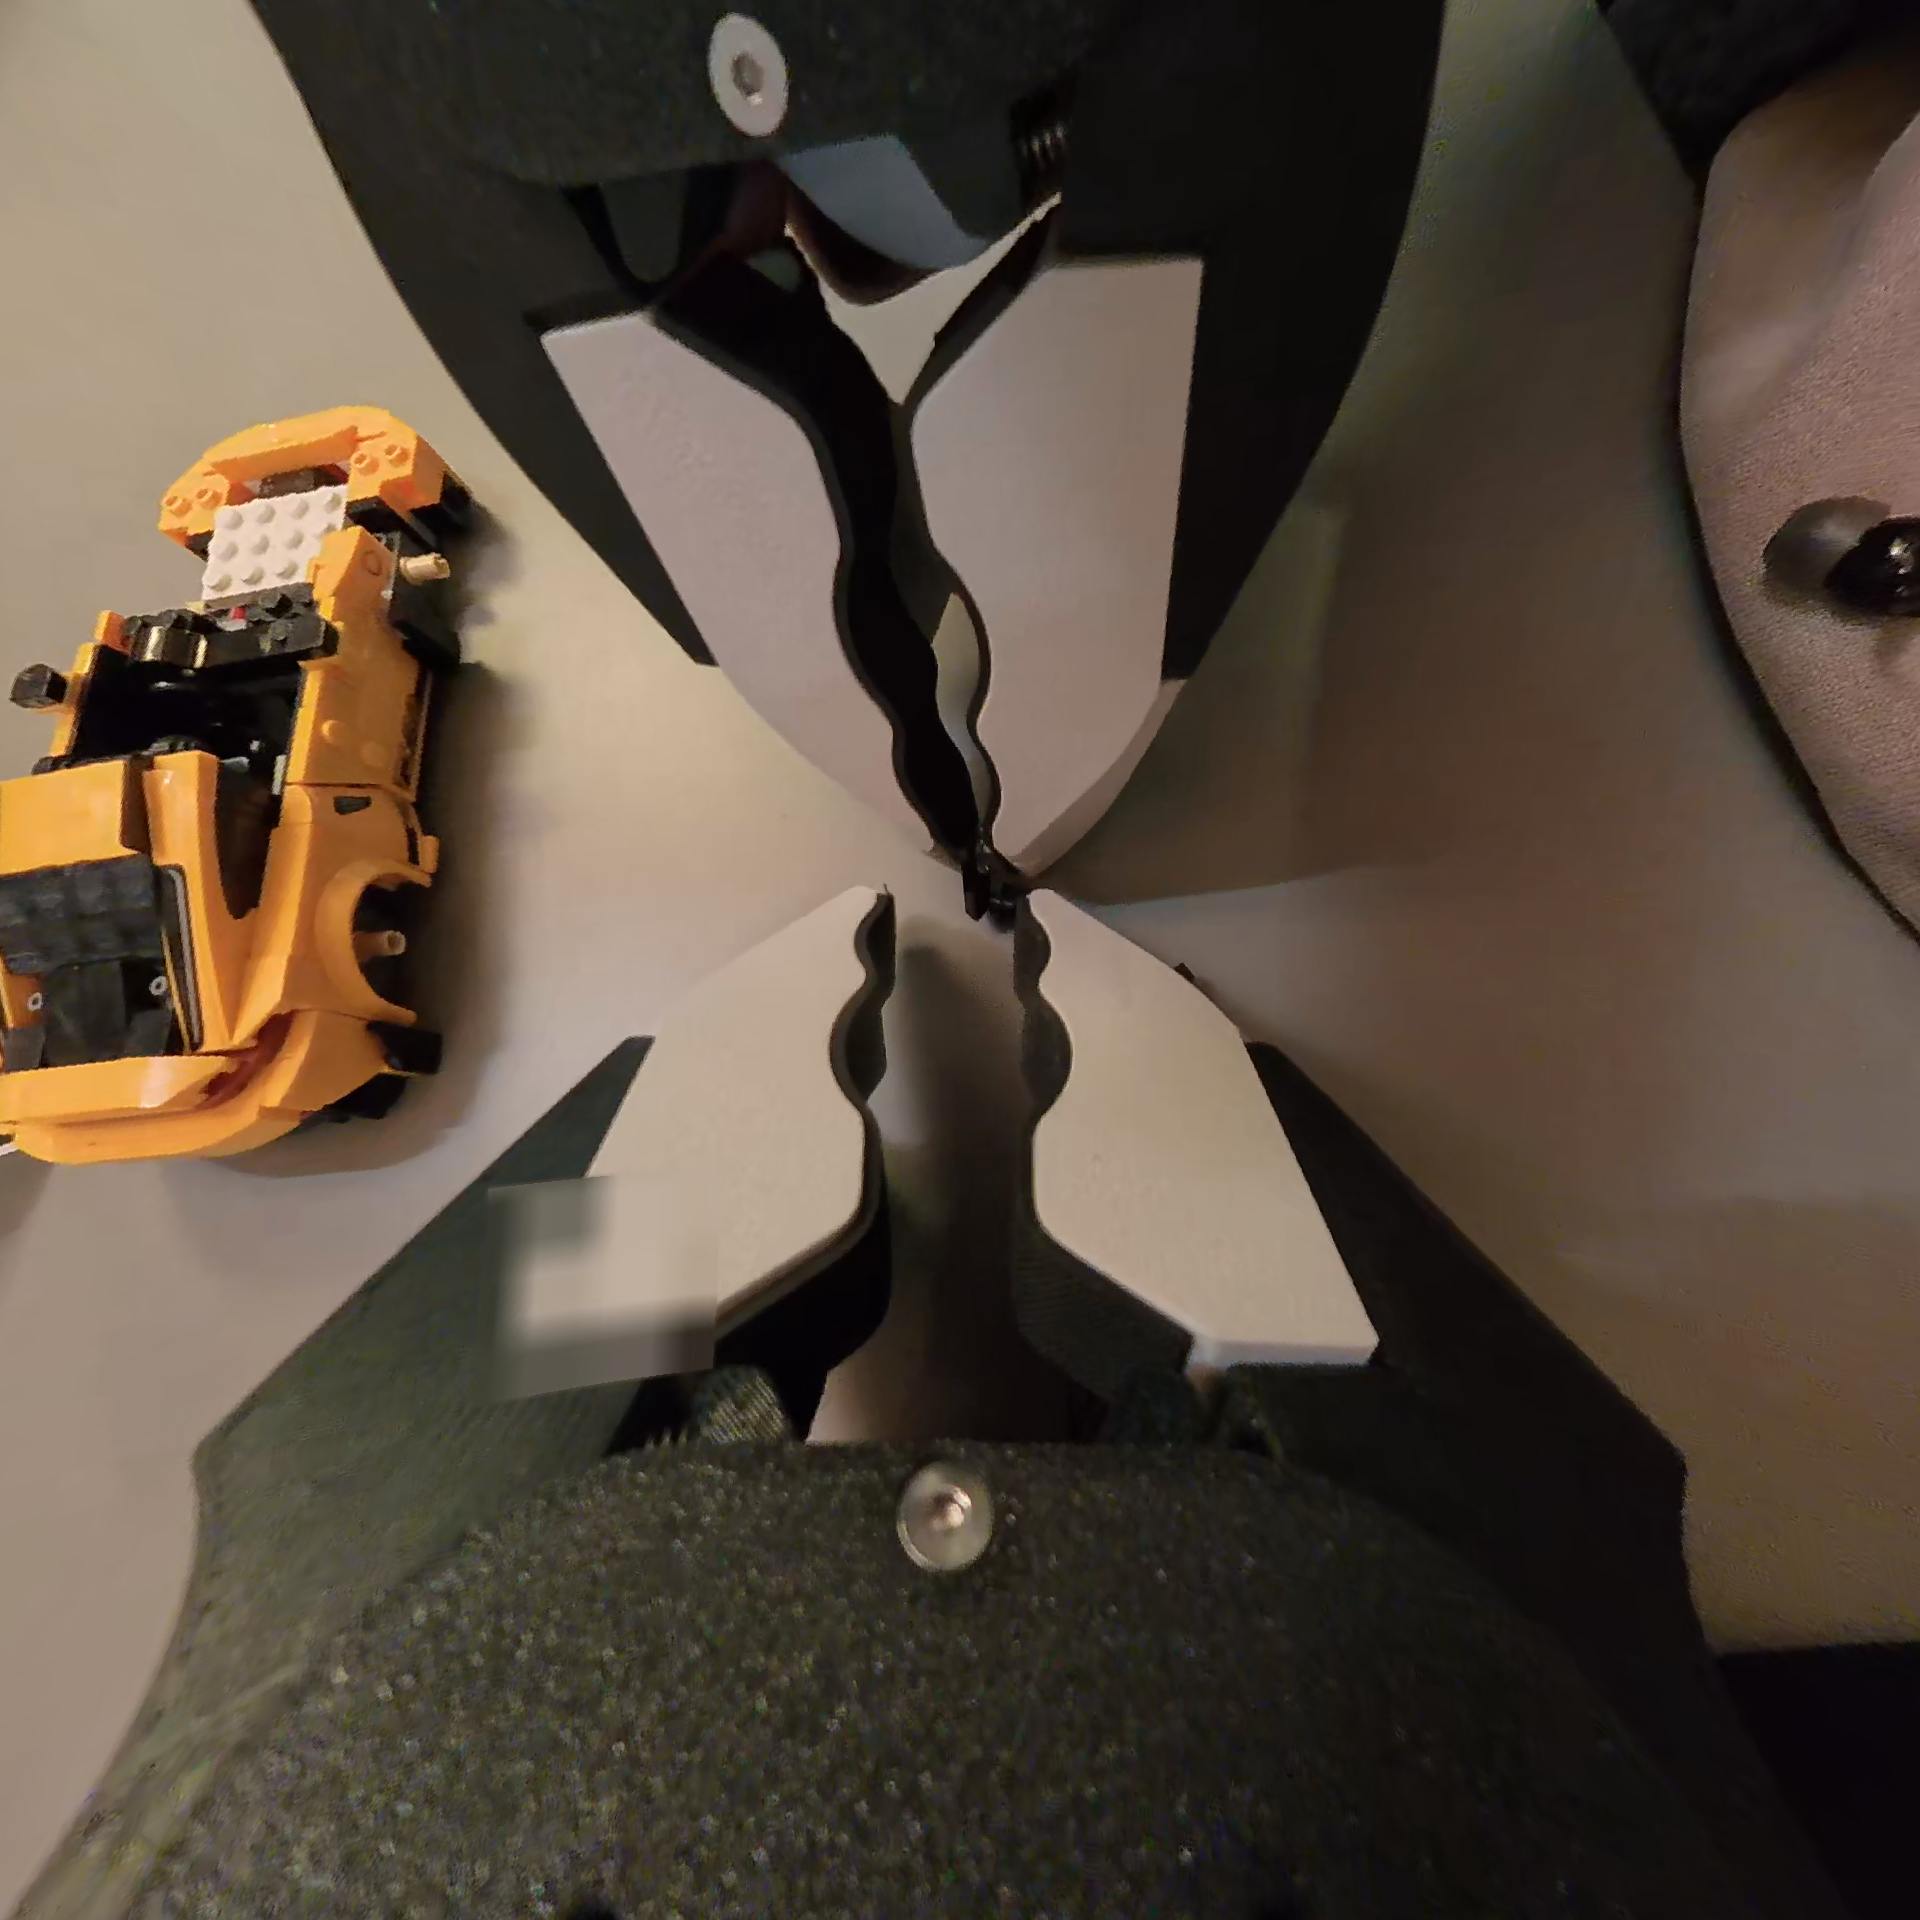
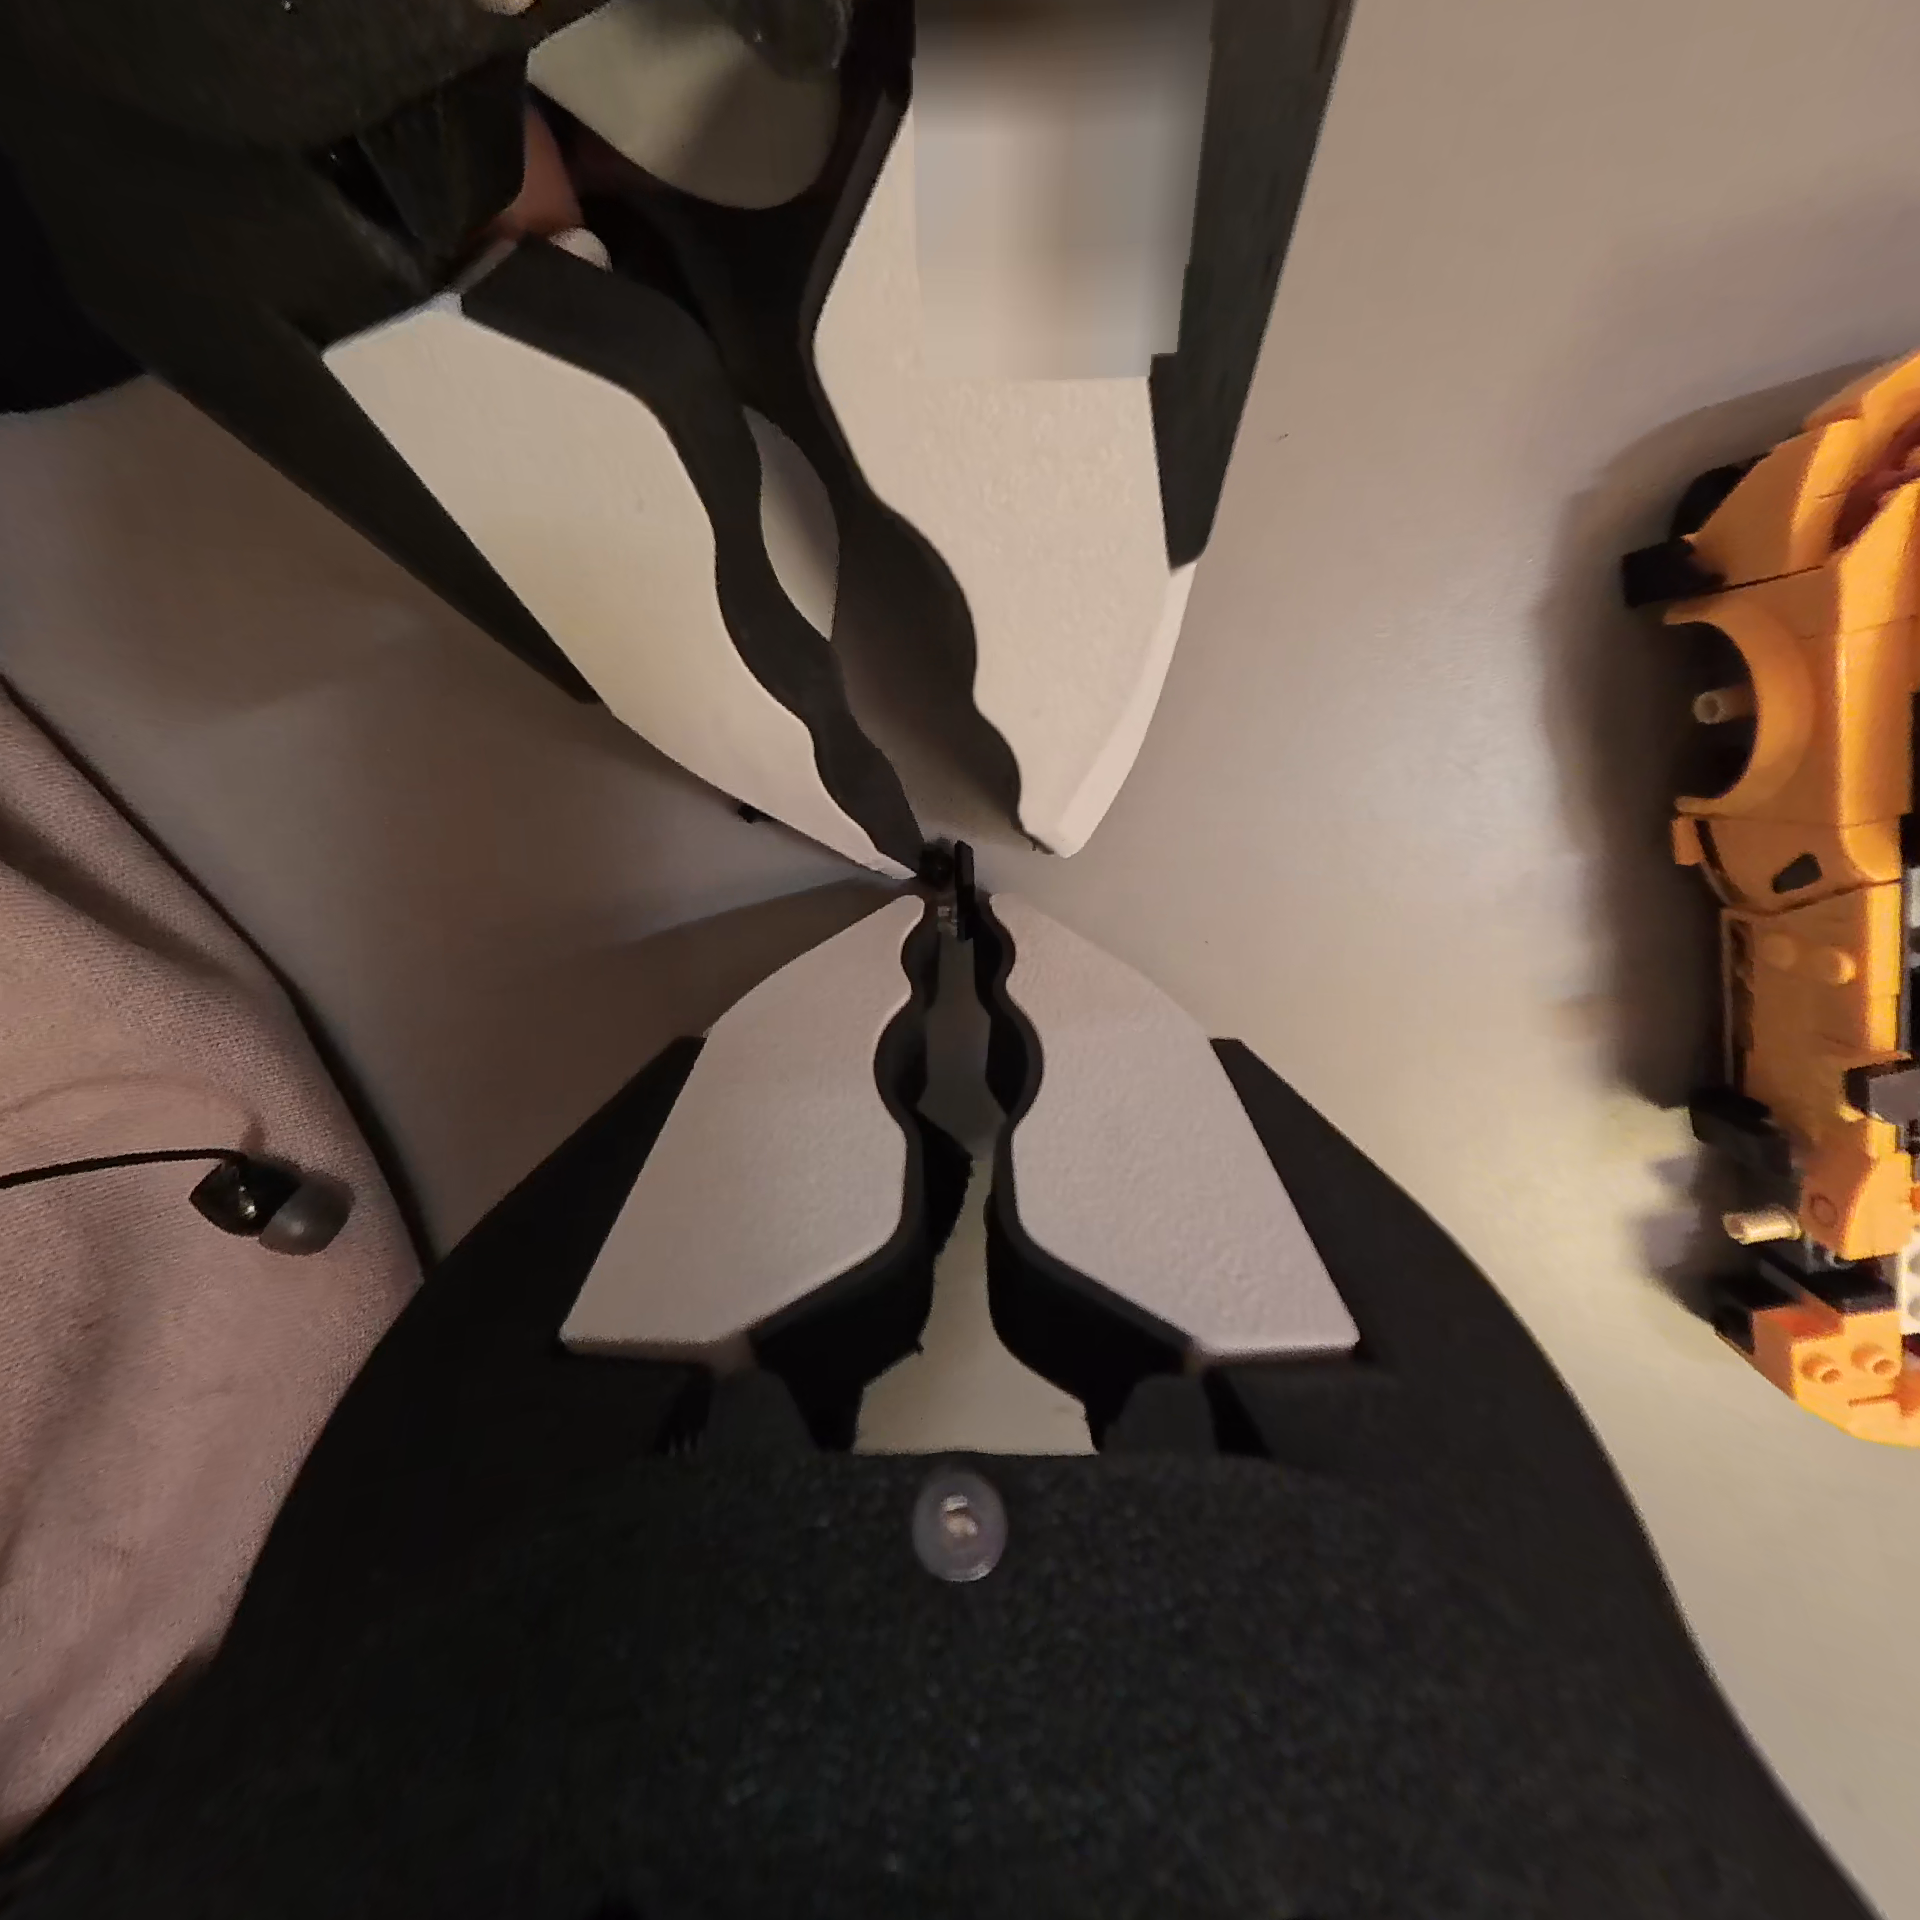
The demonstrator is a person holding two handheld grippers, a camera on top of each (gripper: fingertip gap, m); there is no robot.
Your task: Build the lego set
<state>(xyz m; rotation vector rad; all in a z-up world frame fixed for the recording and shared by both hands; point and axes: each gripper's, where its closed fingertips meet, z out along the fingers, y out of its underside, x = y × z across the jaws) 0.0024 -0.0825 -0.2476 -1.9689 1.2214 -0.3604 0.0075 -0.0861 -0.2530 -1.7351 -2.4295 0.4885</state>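
Note:
A half-built orange and black lego car (image 1: pixel 239 790) lies on the pale table at the left; it also shows in the right wrist view (image 2: pixel 1808 883) at the right edge. My right gripper (image 2: pixel 951 909) is shut on a small black lego piece (image 2: pixel 954 878) above the table. In the left wrist view the right gripper (image 1: pixel 982 847) comes in from the top, with the piece (image 1: pixel 982 883) at its tip. My left gripper (image 1: pixel 956 909) is open, tip to tip with it, one fingertip (image 1: pixel 1031 920) right beside the piece. It shows from the top in the right wrist view (image 2: pixel 966 844).
A person's pinkish-grey garment with a black cord end (image 1: pixel 1849 571) lies at the table's near side, also seen in the right wrist view (image 2: pixel 270 1205). A black-gloved hand (image 2: pixel 416 156) holds the left gripper. The pale table (image 1: pixel 644 748) lies between the grippers and the car. The grippers are tip to tip, or close to it.

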